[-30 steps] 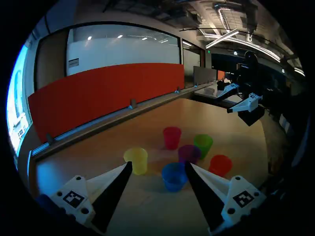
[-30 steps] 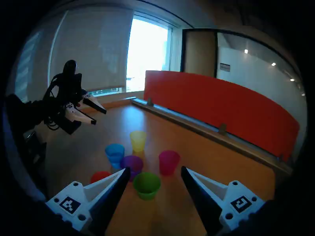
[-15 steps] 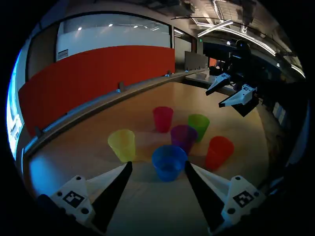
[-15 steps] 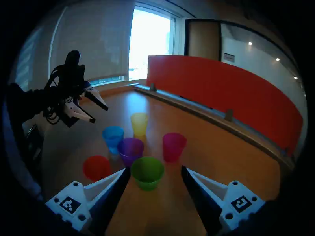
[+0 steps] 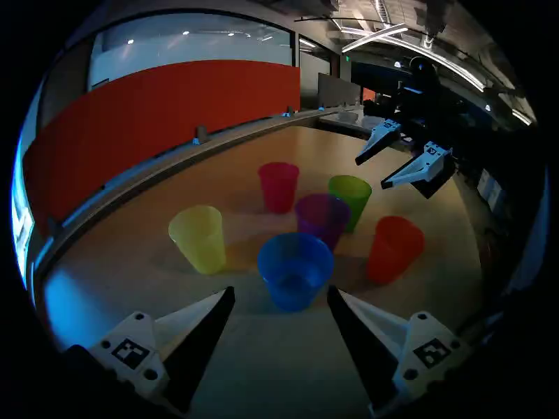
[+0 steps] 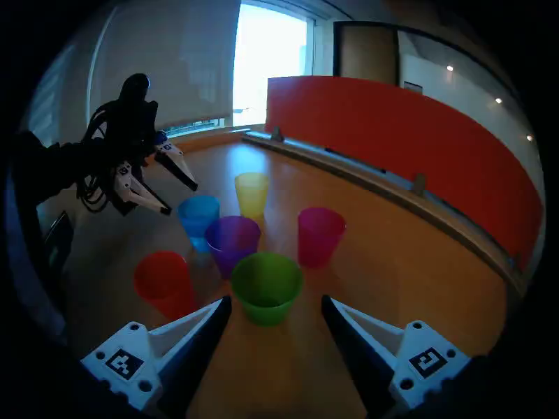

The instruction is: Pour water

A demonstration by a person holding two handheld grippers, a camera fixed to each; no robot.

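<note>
Several plastic cups stand in a cluster on a wooden table [image 5: 279, 363]. In the left gripper view the blue cup [image 5: 295, 270] is nearest, just beyond my open left gripper [image 5: 279, 297]; behind it stand the yellow cup [image 5: 199, 238], purple cup [image 5: 321, 218], pink cup [image 5: 279, 186], green cup [image 5: 349, 199] and red cup [image 5: 393, 248]. The right gripper [image 5: 390, 159] hovers open past the green cup. In the right gripper view the green cup [image 6: 267, 287] sits just ahead of my open right gripper [image 6: 276, 306], with the purple cup [image 6: 232, 244], red cup [image 6: 163, 283], blue cup [image 6: 198, 220], yellow cup [image 6: 251, 195] and pink cup [image 6: 320, 235] around it. The left gripper [image 6: 157, 176] hangs open near the blue cup.
A red partition [image 5: 154, 105] with a metal rail [image 5: 175, 167] runs along the table's far edge. A bright window [image 6: 269, 63] lies beyond the table end. A person's dark sleeve [image 6: 49, 181] holds the far gripper. Bare tabletop [image 6: 419, 272] lies right of the cups.
Both grippers have moved in toward the cup cluster and lower. The blue cup now sits close before the left fingertips and the green cup close before the right ones.
</note>
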